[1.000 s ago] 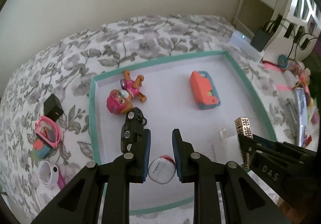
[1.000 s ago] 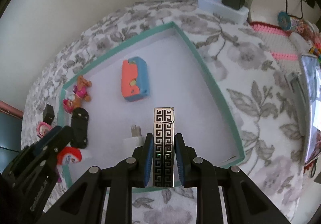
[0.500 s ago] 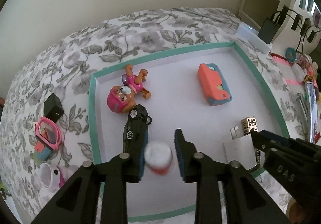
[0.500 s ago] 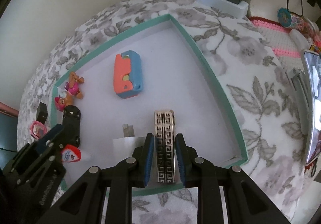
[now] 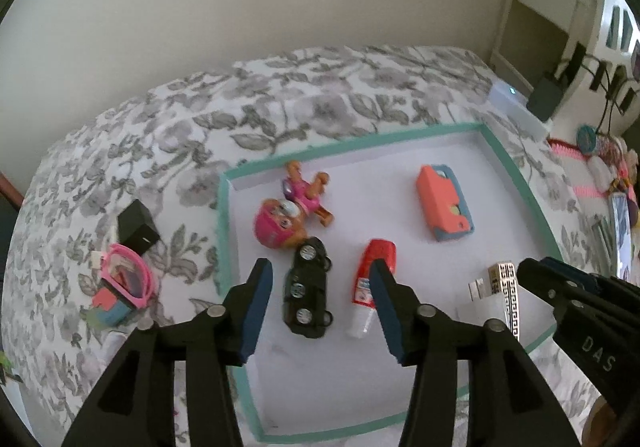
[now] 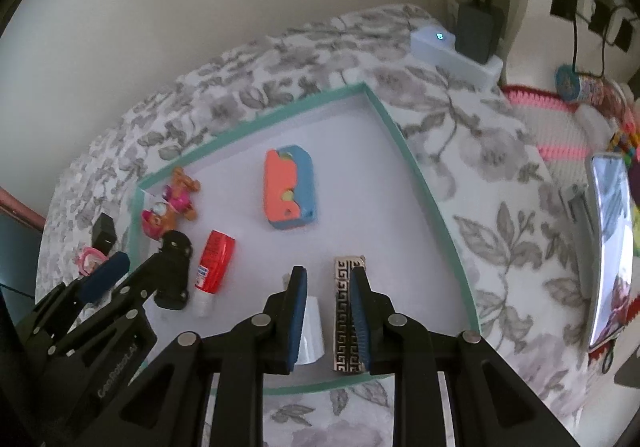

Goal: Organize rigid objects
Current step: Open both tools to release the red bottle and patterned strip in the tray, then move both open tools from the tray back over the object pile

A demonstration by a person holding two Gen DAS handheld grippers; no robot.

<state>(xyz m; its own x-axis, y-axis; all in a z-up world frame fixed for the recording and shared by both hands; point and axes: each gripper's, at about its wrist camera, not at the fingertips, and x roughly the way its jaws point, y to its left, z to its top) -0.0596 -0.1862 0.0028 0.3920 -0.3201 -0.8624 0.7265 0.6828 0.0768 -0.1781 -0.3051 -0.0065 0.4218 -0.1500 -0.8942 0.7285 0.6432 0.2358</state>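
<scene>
A white tray with a teal rim (image 5: 226, 231) (image 6: 436, 207) lies on a floral bedspread. In it lie a pink toy figure (image 5: 288, 213) (image 6: 168, 207), a black toy car (image 5: 306, 287) (image 6: 174, 271), a red-and-white tube (image 5: 372, 283) (image 6: 212, 267), an orange-and-blue case (image 5: 444, 203) (image 6: 290, 187), a white plug (image 6: 312, 331) and a patterned black-and-gold bar (image 5: 506, 293) (image 6: 346, 315). My left gripper (image 5: 320, 311) is open and empty above the car and tube. My right gripper (image 6: 330, 319) is open, its right finger beside the bar.
Outside the tray's left edge lie a black cube (image 5: 136, 227), pink goggles (image 5: 126, 279) on a small block, and a white item. A white device with a charger (image 6: 456, 51) sits at the bed's far corner. A phone (image 6: 610, 243) and clutter lie to the right.
My left gripper opened and let go of the red-and-white tube, which now lies beside the car. My right gripper opened and released the patterned bar onto the tray.
</scene>
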